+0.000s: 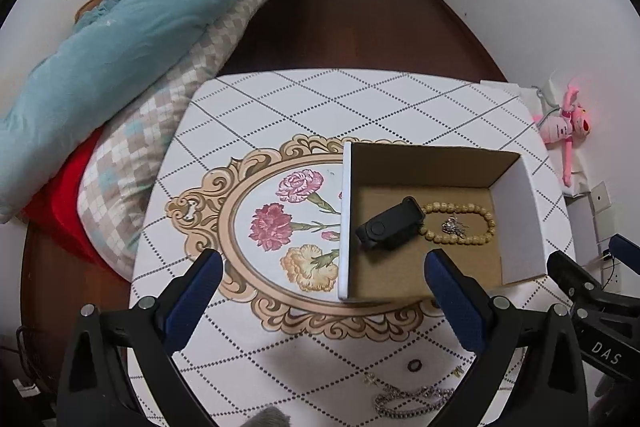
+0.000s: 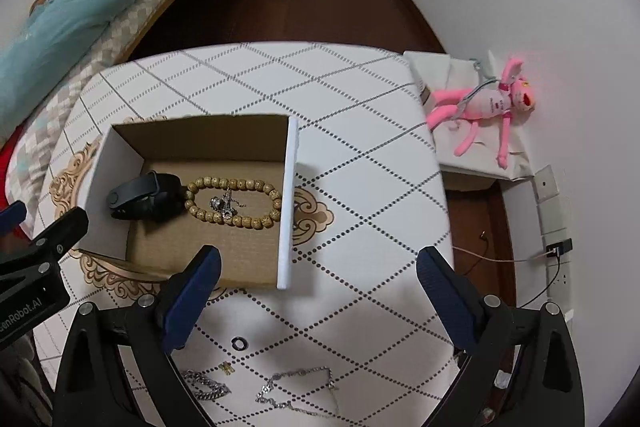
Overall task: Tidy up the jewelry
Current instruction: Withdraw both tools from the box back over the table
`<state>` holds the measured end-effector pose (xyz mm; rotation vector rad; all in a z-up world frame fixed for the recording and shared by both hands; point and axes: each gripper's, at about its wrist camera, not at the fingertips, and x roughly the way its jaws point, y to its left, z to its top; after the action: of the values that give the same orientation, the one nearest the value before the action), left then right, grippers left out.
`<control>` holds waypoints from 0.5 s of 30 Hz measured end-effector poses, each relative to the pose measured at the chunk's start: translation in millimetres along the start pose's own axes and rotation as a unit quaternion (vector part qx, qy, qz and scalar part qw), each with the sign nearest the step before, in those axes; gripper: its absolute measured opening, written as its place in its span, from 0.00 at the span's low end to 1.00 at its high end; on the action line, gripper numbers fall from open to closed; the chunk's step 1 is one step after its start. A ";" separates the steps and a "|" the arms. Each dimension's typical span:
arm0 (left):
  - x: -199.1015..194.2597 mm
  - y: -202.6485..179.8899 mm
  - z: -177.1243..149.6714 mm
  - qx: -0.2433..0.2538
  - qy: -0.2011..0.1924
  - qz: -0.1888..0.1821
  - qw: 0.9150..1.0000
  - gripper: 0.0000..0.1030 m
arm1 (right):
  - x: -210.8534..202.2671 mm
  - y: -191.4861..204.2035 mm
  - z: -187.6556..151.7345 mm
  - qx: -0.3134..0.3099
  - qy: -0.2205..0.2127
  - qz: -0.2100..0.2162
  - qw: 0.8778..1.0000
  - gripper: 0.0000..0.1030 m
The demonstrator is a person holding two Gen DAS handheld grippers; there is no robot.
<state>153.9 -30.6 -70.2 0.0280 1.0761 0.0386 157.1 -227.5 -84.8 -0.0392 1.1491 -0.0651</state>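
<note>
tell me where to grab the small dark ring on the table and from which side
Take the ring across its outer rim, coming straight down from above. It lies flat on the table, apart from the chains nearby, so there is no raised edge to catch from the side. The right gripper is open and looks closest; the fingertips would likely have to touch the table on both sides of it.

silver chain: cut by bottom edge at 6 o'clock, part behind the hand-held gripper's finger
small pendant: inside bead bracelet, too small to identify
gold piece: tiny, shape unclear
box: near wall hidden at 8 o'clock
grey fuzzy item: cropped at 6 o'clock
</note>
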 end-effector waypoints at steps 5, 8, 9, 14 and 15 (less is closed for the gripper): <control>-32.0 2.0 -7.6 -0.001 -0.026 -0.001 1.000 1.00 | -30.4 -3.5 -7.4 0.005 -0.031 -0.007 0.999 0.97; -50.6 3.7 -10.7 -0.002 -0.042 -0.004 0.999 1.00 | -50.0 -6.0 -13.7 0.009 -0.049 -0.006 0.999 0.97; -57.4 4.8 -12.0 -0.004 -0.046 -0.007 0.999 1.00 | -56.3 -6.7 -15.5 0.011 -0.056 -0.006 0.998 0.97; -82.5 8.4 -17.9 -0.009 -0.060 -0.021 0.998 1.00 | -91.4 -11.6 -24.0 0.020 -0.089 0.000 0.996 0.97; -86.1 8.6 -19.0 -0.010 -0.062 -0.024 0.998 1.00 | -99.0 -12.8 -26.1 0.023 -0.094 0.003 0.995 0.97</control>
<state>96.1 -25.7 -3.1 -0.0124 0.9517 0.0046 92.5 -233.1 -4.6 -0.0009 0.9588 -0.0799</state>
